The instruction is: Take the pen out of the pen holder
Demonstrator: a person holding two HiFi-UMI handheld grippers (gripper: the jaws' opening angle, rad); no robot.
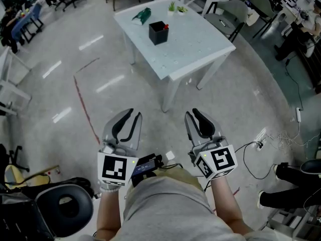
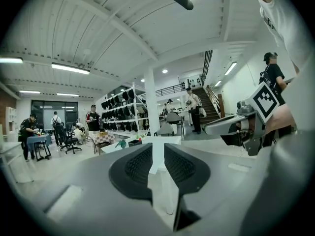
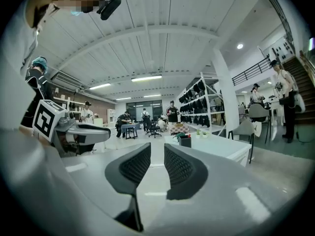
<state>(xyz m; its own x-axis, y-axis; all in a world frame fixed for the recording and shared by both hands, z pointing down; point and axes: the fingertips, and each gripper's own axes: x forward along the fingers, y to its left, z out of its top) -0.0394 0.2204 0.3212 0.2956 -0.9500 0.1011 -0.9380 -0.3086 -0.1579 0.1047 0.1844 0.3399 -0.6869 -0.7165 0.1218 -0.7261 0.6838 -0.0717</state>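
A black cube-shaped pen holder (image 1: 158, 32) stands on the white table (image 1: 190, 49), far ahead of me, with a red-tipped pen (image 1: 165, 28) poking out of its top. It shows small and distant in the left gripper view (image 2: 135, 142) and in the right gripper view (image 3: 185, 140). My left gripper (image 1: 133, 115) and right gripper (image 1: 193, 115) are held side by side over the floor, well short of the table. Both point roughly level toward it. Each has a narrow gap between its pads, left (image 2: 158, 149) and right (image 3: 157, 149), with nothing in it.
A green object (image 1: 142, 16) and small potted plants (image 1: 175, 7) share the table. Grey chairs (image 1: 225, 19) stand at its far right. Cables (image 1: 261, 139) trail on the floor to the right. A black round stool (image 1: 65, 205) is at lower left. People stand far back in the room.
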